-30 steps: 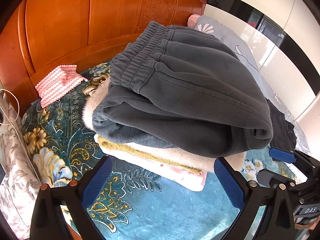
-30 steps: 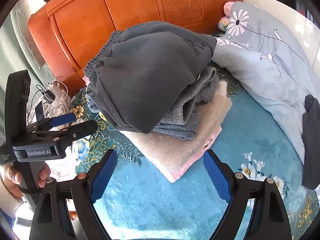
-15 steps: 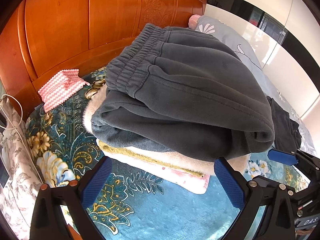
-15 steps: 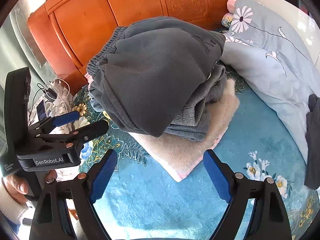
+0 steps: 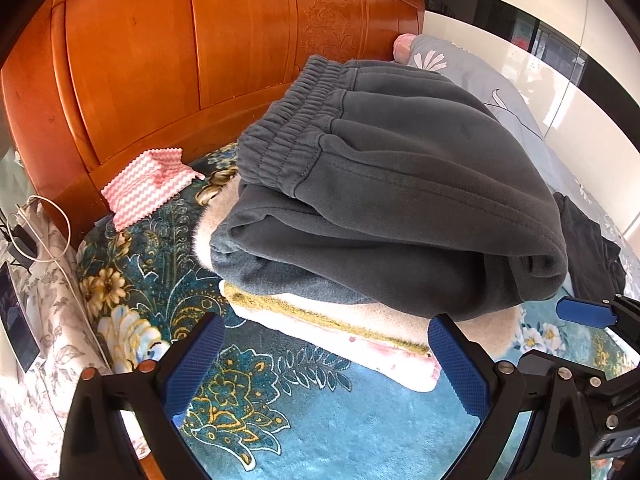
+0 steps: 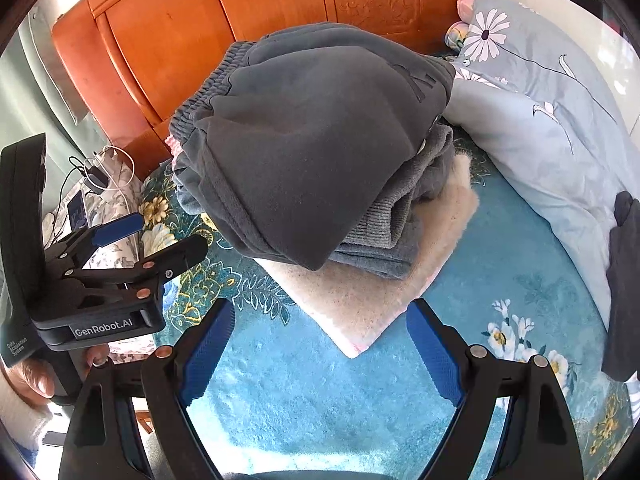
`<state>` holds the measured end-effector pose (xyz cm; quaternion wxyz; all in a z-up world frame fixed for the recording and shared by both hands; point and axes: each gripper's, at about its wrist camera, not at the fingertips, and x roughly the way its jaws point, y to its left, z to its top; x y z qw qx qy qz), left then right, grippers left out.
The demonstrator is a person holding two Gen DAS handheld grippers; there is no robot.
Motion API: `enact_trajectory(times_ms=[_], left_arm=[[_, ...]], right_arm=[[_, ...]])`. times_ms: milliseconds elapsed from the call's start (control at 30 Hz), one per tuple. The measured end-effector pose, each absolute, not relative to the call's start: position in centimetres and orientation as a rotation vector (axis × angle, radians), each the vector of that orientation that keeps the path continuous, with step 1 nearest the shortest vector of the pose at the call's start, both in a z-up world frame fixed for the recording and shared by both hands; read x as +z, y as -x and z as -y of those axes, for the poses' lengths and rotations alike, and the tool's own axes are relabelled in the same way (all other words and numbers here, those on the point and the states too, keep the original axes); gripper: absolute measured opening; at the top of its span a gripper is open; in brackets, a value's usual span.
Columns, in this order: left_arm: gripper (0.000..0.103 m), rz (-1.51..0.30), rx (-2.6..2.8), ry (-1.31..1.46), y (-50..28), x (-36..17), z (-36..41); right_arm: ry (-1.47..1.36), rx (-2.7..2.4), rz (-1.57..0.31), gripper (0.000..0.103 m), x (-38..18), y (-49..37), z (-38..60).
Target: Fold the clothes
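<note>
Folded dark grey sweatpants (image 5: 400, 184) lie on top of a stack, over a grey knit garment (image 6: 384, 232) and a cream fluffy folded piece (image 5: 360, 320) on the blue floral bed cover. The stack also shows in the right wrist view (image 6: 312, 140). My left gripper (image 5: 328, 356) is open and empty, just in front of the stack. My right gripper (image 6: 320, 344) is open and empty, just short of the cream piece's corner. The left gripper also shows at the left of the right wrist view (image 6: 160, 236).
An orange wooden headboard (image 5: 180, 52) stands behind the stack. A pink zigzag cloth (image 5: 148, 188) lies by it. A pale blue flowered duvet (image 6: 540, 112) and a dark garment (image 6: 624, 288) lie to the right. Cables and a phone (image 6: 80, 208) sit at the left edge.
Both grippers have drifted slightly relative to the stack, which shifts a little in both views. Both stay open and empty. The stack has not moved.
</note>
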<state>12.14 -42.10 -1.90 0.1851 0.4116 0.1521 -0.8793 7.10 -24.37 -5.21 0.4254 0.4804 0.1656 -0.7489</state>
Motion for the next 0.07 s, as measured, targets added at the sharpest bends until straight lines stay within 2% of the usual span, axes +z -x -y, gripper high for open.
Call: enact_trajectory(times_ms=[67], left_arm=[[0.103,-0.434,-2.486,-1.143,-12.27,-1.63,42.22]], right_arm=[[-1.211,-1.870,-0.416,0.088,-5.23,-7.03,24.42]])
